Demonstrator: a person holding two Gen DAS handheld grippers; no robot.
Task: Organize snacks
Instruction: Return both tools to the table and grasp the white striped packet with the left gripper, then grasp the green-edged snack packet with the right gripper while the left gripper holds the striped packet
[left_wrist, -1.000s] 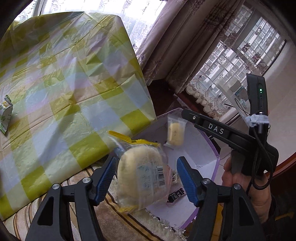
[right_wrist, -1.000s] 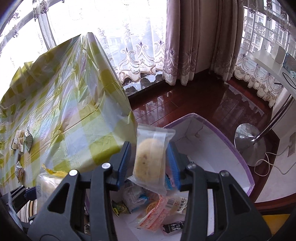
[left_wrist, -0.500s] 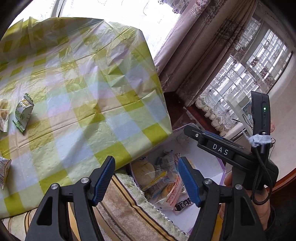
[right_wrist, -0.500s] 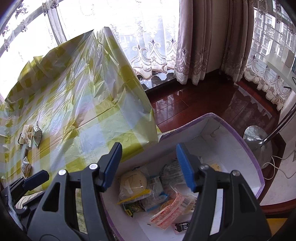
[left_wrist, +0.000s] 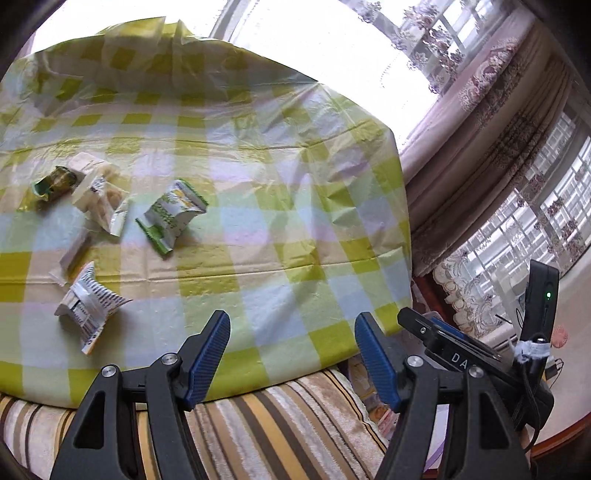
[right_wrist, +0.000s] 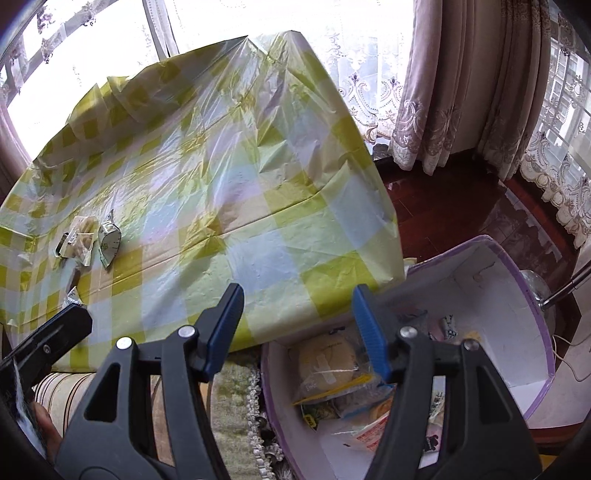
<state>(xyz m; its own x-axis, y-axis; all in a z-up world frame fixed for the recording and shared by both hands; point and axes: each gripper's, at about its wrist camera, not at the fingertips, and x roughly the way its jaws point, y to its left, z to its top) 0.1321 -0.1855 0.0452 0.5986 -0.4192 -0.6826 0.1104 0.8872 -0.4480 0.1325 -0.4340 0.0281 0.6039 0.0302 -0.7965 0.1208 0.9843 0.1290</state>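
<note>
The checked table (left_wrist: 258, 206) fills both views, and at its right end, down on the floor, sits the purple-rimmed box (right_wrist: 532, 314) with a round bun pack (right_wrist: 325, 363) lying flat among other wrapped snacks. On the cloth, a green-white packet (left_wrist: 170, 216) lies with its long axis slanting toward the far right, a striped packet (left_wrist: 86, 306) nearer, more wrappers clustered beyond. Left gripper (left_wrist: 291, 360) hangs over the near table edge, fingers wide and holding nothing; right gripper (right_wrist: 297, 328) too, spread wide between table corner and box.
</note>
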